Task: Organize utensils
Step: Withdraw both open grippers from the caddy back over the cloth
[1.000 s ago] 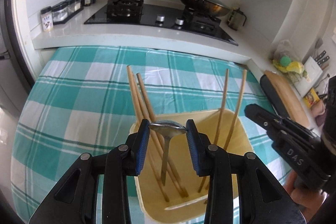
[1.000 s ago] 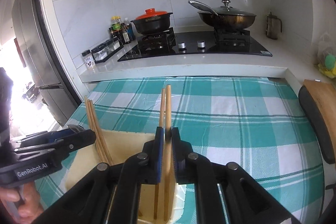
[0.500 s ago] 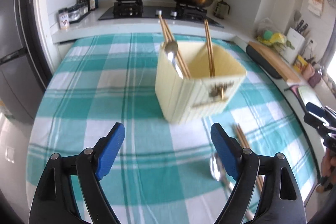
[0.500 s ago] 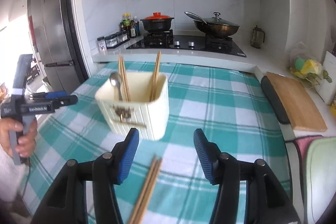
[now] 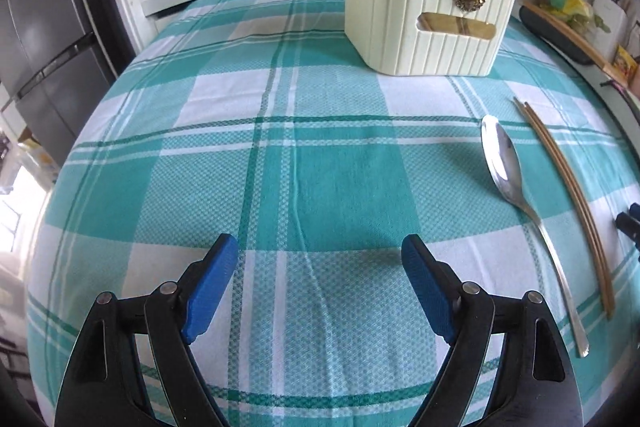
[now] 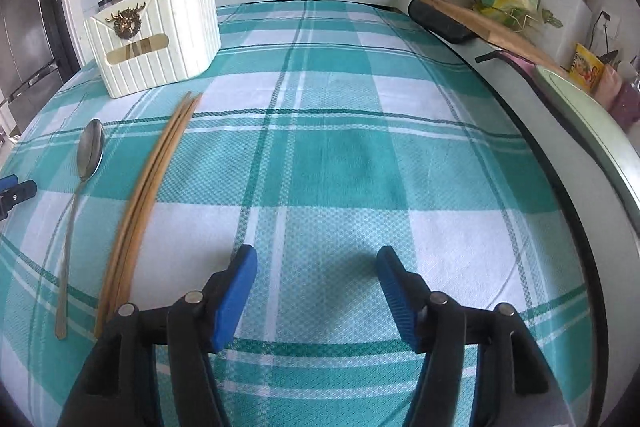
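1. The left gripper (image 5: 316, 287) hangs over bare cloth (image 5: 280, 155) with its jaws wide and nothing between them; the right gripper (image 6: 316, 291) is likewise released and empty, its jaws having just been opening further.
2. The spoon (image 5: 516, 195) and the chopsticks (image 5: 568, 195) lie side by side on the cloth, near each other but apart, in front of the holder (image 5: 424, 19); in the right view both lie to the left of the gripper, the chopsticks (image 6: 156, 179) the nearer; other chopsticks and a spoon already stand in the holder.
3. Risk, as I judge it: the spoon lies flat and thin; pads closing from above may skate over the handle and push it away instead of lifting it.
4. The chopsticks lie as a close bundle; a grip off their middle may take only some, or let them scissor and drop.
5. Both grippers must reach the same patch; the left gripper's tip (image 6: 16, 187) already shows beside the spoon (image 6: 86, 163), so a collision is possible.
6. The holder looks light; a stick caught on its rim could tip it and spill the contents.
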Action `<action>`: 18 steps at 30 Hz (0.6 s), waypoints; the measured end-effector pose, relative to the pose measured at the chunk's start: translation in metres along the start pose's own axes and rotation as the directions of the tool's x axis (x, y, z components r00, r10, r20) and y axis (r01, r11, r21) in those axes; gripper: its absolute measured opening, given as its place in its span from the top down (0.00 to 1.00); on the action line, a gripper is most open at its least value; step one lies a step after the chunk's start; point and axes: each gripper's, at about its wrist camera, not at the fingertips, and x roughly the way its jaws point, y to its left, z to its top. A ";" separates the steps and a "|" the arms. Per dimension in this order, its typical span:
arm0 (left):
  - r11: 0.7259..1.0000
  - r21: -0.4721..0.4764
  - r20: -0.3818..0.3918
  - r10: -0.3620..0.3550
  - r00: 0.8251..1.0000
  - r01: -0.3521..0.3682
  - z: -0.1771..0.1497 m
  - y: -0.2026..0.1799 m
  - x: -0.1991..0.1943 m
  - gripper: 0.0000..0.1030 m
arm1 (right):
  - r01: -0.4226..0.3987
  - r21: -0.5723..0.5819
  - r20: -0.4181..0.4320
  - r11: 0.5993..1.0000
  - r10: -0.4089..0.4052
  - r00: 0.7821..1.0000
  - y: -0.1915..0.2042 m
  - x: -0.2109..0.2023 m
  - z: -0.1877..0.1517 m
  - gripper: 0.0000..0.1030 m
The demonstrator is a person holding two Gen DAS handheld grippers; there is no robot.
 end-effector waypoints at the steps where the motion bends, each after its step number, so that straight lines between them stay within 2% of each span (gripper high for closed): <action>1: 1.000 -0.004 0.001 -0.004 1.000 0.004 -0.001 0.001 0.002 0.14 | 0.005 0.005 -0.002 1.000 -0.005 1.000 0.000 0.001 0.000 0.32; 7: 0.999 -0.031 -0.003 -0.008 1.000 0.008 -0.003 0.005 0.006 0.01 | -0.001 0.026 -0.007 1.000 0.001 1.000 -0.003 0.004 0.000 0.28; 18: 1.000 -0.030 -0.008 -0.010 1.000 0.009 -0.003 0.004 0.007 0.00 | 0.005 0.022 -0.007 1.000 -0.005 1.000 -0.002 0.004 0.000 0.26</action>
